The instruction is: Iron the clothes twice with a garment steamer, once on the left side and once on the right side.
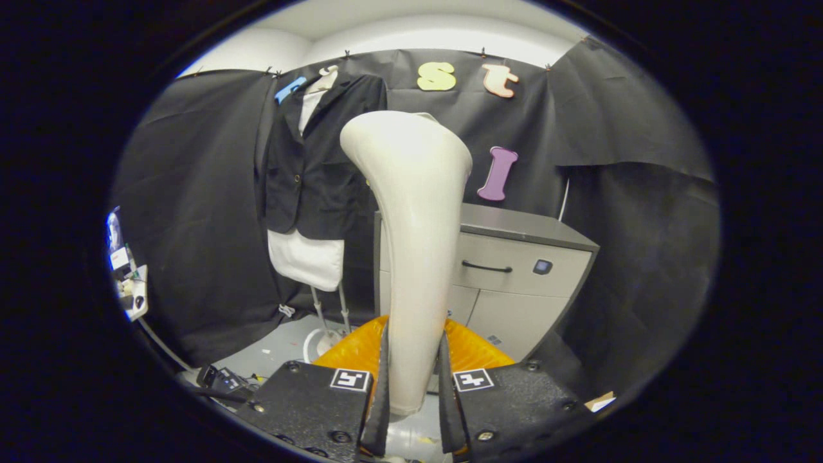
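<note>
My claw [411, 379] sits nearest, its two fingers drawn in almost together and pressing on either side of the garment steamer [411, 257], low on its cream handle. I have it clamped: the left finger [380, 392] and the right one both lie flat against the handle, and no gap shows between pad and plastic. The steamer rises upright from between my fingers, leans a little left as it climbs, and widens into a broad rounded head that overlaps the lower right edge of the jacket beyond it.

Just behind the handle's base lies something orange and crinkled [472, 350], showing on both sides of the steamer; I cannot tell what it is.

Beyond, to the left of the steamer's head, the black jacket [315, 167] hangs on a white mannequin torso [306, 257] whose stand [328, 321] meets the grey floor [273, 347]. The jacket's hem ends above the torso's lower edge. Open floor lies before the stand, between it and my left finger.

To the right of the steamer stands a grey cabinet [521, 270], its front corner turned toward me, its side close to the black booth wall [643, 244]. The steamer hides the gap between cabinet and mannequin.
</note>
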### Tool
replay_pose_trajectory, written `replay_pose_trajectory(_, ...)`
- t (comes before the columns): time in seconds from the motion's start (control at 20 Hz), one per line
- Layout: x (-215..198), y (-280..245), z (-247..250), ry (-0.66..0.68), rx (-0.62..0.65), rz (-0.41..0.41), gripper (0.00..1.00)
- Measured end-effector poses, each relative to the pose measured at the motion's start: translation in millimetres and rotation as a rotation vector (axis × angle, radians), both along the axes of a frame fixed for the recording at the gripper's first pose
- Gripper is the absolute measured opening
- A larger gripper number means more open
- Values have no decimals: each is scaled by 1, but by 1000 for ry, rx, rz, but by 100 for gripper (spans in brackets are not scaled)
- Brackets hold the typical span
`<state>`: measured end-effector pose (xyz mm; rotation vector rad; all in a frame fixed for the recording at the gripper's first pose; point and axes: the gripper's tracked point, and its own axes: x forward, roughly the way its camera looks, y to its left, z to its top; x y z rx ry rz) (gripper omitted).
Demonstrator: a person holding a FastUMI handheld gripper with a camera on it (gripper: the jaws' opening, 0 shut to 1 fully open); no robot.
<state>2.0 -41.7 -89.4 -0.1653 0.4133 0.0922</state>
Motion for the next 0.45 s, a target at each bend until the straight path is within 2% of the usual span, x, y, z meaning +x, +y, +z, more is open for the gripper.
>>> replay_pose_trajectory(0.2, -25, -30, -6, 28, 28, -45, 34)
replay_pose_trajectory(0.45, -41, -45, -10, 50, 30, -45, 34)
